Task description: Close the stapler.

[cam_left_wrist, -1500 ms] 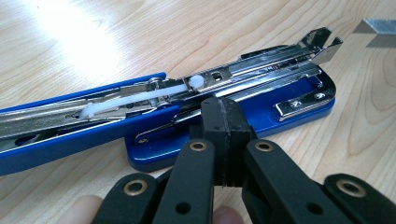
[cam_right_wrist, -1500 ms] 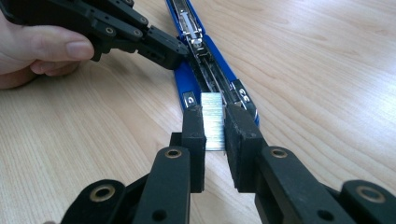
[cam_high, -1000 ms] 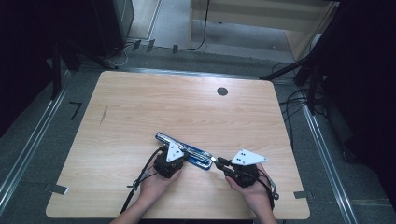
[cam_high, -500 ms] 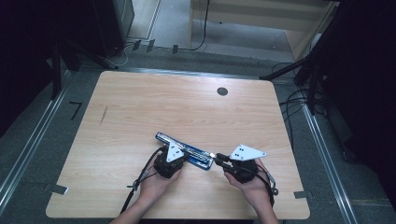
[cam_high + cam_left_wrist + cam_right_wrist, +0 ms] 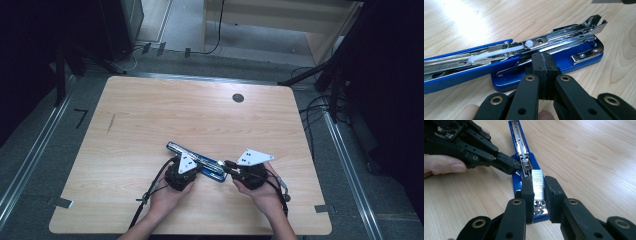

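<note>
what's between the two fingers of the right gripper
A silvery strip of staples sits between the right gripper fingers, held over the open blue stapler, as the right gripper view shows.

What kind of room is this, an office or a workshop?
Probably a lab or recording studio: a bare light wooden table between metal floor rails, loose black cables, and an opened blue stapler worked with hand-held grippers.

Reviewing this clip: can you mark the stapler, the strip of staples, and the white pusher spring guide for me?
stapler (image 5: 584,53): left gripper view, blue base near its end.
strip of staples (image 5: 538,183): right gripper view, shiny top face between the jaws.
white pusher (image 5: 499,51): left gripper view, middle of the rod.
</note>
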Demonstrator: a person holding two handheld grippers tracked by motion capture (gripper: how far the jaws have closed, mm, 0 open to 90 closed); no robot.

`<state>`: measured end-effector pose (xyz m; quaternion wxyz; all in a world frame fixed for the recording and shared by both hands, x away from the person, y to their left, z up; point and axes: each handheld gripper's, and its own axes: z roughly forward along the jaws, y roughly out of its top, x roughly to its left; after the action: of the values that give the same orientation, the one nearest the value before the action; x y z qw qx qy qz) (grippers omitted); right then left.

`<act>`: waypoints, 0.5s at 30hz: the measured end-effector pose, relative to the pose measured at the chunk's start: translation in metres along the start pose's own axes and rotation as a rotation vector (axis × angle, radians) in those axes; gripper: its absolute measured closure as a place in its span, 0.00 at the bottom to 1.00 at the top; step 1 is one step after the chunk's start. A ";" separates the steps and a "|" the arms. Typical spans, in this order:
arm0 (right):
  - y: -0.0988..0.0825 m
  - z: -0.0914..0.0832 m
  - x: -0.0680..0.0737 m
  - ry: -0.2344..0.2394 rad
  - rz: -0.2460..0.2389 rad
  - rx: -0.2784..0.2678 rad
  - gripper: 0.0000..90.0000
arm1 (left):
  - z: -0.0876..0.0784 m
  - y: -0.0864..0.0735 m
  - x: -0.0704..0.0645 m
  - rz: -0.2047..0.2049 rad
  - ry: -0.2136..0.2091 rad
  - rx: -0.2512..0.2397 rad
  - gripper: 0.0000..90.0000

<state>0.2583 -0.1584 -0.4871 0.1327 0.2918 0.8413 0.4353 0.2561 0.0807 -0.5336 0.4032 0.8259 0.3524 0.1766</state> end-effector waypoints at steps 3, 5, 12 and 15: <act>0.002 0.006 -0.002 0.005 -0.004 0.028 0.89 | 0.000 0.000 0.000 -0.001 0.000 0.000 1.00; 0.004 0.009 -0.003 0.012 -0.012 0.039 0.89 | 0.000 0.000 0.000 0.000 0.000 0.000 1.00; 0.010 0.019 -0.004 0.023 -0.045 0.083 0.89 | 0.000 0.000 0.000 -0.001 0.000 0.000 1.00; 0.009 0.024 -0.003 0.025 -0.049 0.102 0.89 | 0.000 0.000 0.000 0.000 0.000 0.000 1.00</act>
<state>0.2760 -0.1405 -0.4935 0.1178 0.2722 0.8709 0.3920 0.2560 0.0807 -0.5336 0.4032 0.8259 0.3523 0.1766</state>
